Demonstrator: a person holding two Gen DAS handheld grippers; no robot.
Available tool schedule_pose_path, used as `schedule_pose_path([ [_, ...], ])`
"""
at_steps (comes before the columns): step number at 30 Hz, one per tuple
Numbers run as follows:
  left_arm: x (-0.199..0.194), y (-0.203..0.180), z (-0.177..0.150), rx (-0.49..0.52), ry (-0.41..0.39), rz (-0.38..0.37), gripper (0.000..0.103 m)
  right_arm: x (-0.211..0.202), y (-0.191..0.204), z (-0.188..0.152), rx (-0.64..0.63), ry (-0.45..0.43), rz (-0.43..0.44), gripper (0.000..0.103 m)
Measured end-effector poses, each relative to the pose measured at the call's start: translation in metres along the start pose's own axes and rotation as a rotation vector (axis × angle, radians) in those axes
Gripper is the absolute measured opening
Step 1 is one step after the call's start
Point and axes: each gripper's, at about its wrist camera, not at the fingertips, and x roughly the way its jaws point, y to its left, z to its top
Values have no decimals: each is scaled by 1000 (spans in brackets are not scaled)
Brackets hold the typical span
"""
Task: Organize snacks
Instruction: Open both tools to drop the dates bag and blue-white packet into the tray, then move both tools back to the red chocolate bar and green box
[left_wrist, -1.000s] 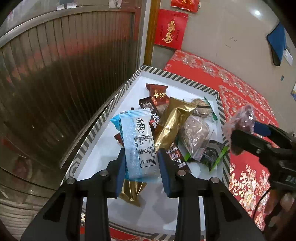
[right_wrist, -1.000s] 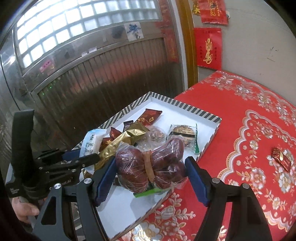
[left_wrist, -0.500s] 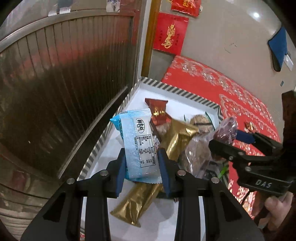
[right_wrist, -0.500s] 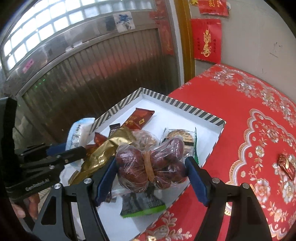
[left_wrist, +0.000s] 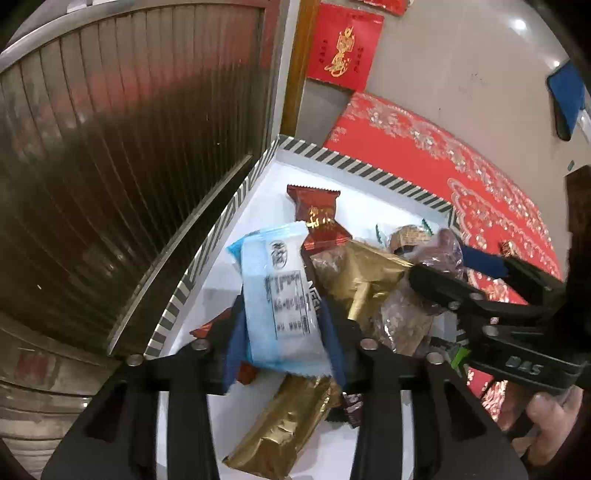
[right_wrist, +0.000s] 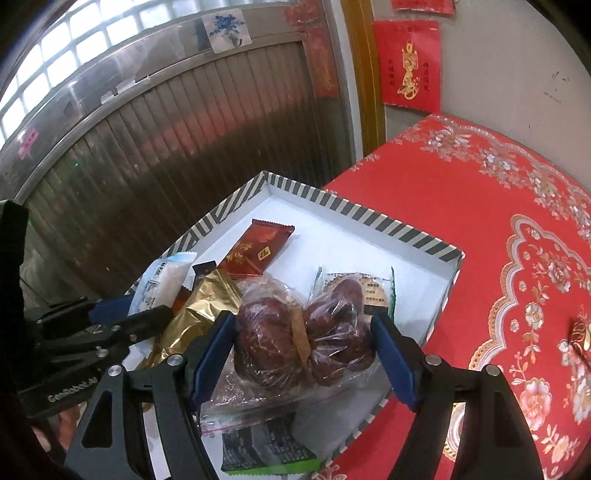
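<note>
Both grippers carrying snacks over the striped box; sorting well advanced, not complete.

The left gripper (left_wrist: 282, 332) is clenched on a blue-and-white wafer packet (left_wrist: 277, 295); the right gripper (right_wrist: 303, 350) is closed around a clear bag of red dates (right_wrist: 303, 339). Both loads hang above the striped box (right_wrist: 388, 225), neither set down. Inside it lie a red packet (right_wrist: 258, 251) toward 12 o'clock, a gold packet (right_wrist: 203, 310) at 9 o'clock, a green-edged biscuit pack (right_wrist: 373, 291) at 3 o'clock and a dark packet (right_wrist: 266, 450) at 6 o'clock. One small red candy (right_wrist: 581, 332) remains on the red tablecloth (right_wrist: 480, 221), well apart at 3 o'clock, evidently still to collect.
</note>
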Motion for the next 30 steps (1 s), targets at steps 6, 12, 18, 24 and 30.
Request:
schedule_pose_path([
  [6, -5, 2, -1, -16, -3, 10, 63, -20, -6, 1, 35, -46, 12, 81],
  [12, -21, -5, -1, -6, -54, 28, 66, -43, -7, -5, 39, -79, 14, 81],
  [18, -37, -30, -3, 49, -94, 38, 66, -70, -8, -21, 37, -106, 16, 82],
  [24, -46, -62, -6, 96, -119, 16, 75, -97, -21, -41, 49, -129, -25, 83],
  [30, -48, -104, -10, 158, -112, -21, 75, -128, -50, -68, 100, -158, -72, 84],
])
